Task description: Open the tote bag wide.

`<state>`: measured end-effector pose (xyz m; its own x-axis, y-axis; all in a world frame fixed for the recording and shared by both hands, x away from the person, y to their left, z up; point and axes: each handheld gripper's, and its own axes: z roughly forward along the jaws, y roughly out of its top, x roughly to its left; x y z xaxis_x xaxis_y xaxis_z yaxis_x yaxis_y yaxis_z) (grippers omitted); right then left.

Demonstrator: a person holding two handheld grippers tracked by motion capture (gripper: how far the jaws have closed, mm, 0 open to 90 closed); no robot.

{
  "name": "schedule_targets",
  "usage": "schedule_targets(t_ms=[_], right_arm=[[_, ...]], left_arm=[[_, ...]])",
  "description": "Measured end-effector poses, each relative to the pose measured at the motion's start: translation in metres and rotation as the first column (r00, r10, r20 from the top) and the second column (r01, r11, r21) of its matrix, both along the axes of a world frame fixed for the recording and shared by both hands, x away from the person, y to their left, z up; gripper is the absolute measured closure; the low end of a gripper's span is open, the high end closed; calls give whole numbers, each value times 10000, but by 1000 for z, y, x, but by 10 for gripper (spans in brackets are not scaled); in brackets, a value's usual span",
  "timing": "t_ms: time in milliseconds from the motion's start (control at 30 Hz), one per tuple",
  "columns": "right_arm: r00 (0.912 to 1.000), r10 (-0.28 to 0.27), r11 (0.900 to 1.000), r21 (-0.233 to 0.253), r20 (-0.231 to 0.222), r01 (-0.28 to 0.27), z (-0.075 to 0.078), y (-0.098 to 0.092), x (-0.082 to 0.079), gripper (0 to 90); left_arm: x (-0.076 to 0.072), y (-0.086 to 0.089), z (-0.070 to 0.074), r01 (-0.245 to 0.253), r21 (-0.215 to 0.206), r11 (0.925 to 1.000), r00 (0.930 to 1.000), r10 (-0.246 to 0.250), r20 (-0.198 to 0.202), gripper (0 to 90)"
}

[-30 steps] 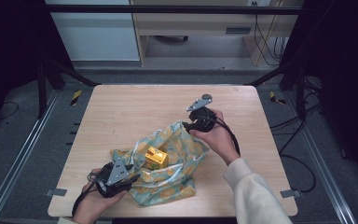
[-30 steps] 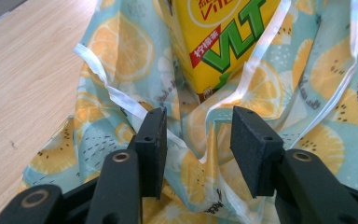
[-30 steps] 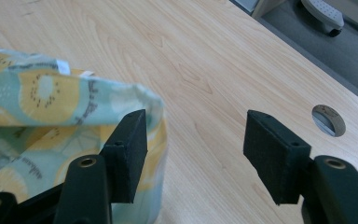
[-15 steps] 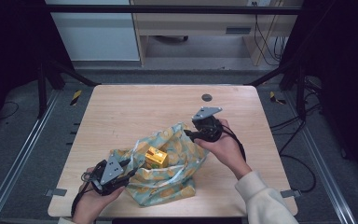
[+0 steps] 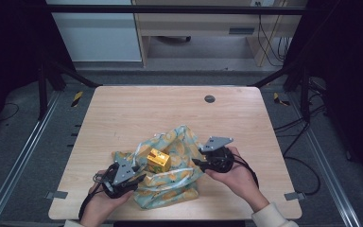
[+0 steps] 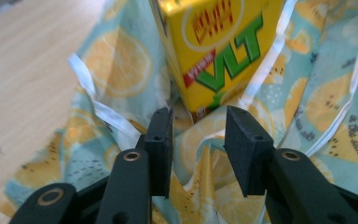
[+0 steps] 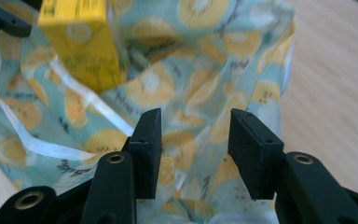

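Observation:
A lemon-print cloth bag lies crumpled near the table's front edge, with a yellow drink carton standing on it. My left gripper sits at the bag's left edge, open, its jaws over a fold of the cloth just short of the carton. At the bag's right side my right gripper is open over the cloth. The carton shows to the upper left in the right gripper view. White drawstrings cross the fabric.
The wooden table has a round dark grommet near its far edge. Bare wood lies behind and beside the bag. Black frame legs and cables stand off the table's sides.
My right gripper has come from the far right of the table down to the bag's right edge. The left gripper shifted slightly at the bag's left edge.

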<state>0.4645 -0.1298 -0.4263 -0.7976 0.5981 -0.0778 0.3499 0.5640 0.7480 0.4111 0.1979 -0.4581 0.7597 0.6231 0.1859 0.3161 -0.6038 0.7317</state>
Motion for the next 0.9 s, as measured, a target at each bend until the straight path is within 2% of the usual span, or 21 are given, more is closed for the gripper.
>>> schedule_targets(t_ms=[100, 167, 233, 333, 433, 567, 600, 667, 700, 767, 833, 900], right_arm=[[9997, -55, 9997, -249, -239, 49, -17, -3, -4, 501], [9993, -186, 9991, -380, -309, 175, -27, -5, -4, 459], [9987, -439, 9981, -444, -265, 427, -35, -7, -3, 413], [9953, -941, 9954, -219, -244, 935, -40, -12, -2, 364], [9948, -975, 9946, -371, -290, 964, -45, -12, -5, 368], [9934, -932, 9941, -628, -673, 890, -53, -11, -12, 465], [9944, -825, 9944, -715, -656, 777, -54, -11, -13, 521], [9927, -779, 9946, -751, -924, 711, -57, -11, -14, 607], [9934, -672, 9951, -786, -934, 599, -57, -11, -14, 707], [9934, -469, 9966, -719, -1045, 395, -58, -12, -13, 827], [9929, -444, 9978, -542, -1103, 386, -58, -13, -12, 861], [9923, -377, 9982, -511, -1183, 319, -57, -14, -13, 868]], left_arm=[[1, -3, -9, 199, 226, 9995, 9986, -188, -484, 560], [2, -3, -12, 148, 531, 9985, 9987, -123, -487, 553], [3, -3, -13, 100, 486, 9988, 9985, -74, -546, 535], [2, -2, -13, 105, 408, 9991, 9985, -83, -543, 512], [2, -2, -16, 154, 561, 9983, 9980, -119, -624, 502], [2, -3, -20, 231, 701, 9973, 9958, -168, -898, 502], [2, -3, -21, 272, 726, 9970, 9950, -200, -978, 500], [3, -4, -22, 323, 842, 9959, 9942, -233, -1054, 492], [3, -4, -22, 347, 897, 9954, 9938, -249, -1085, 495], [3, -5, -23, 434, 1020, 9938, 9926, -313, -1175, 544], [3, -5, -23, 521, 1088, 9927, 9911, -381, -1275, 587], [3, -6, -23, 587, 1216, 9908, 9914, -436, -1236, 670]])
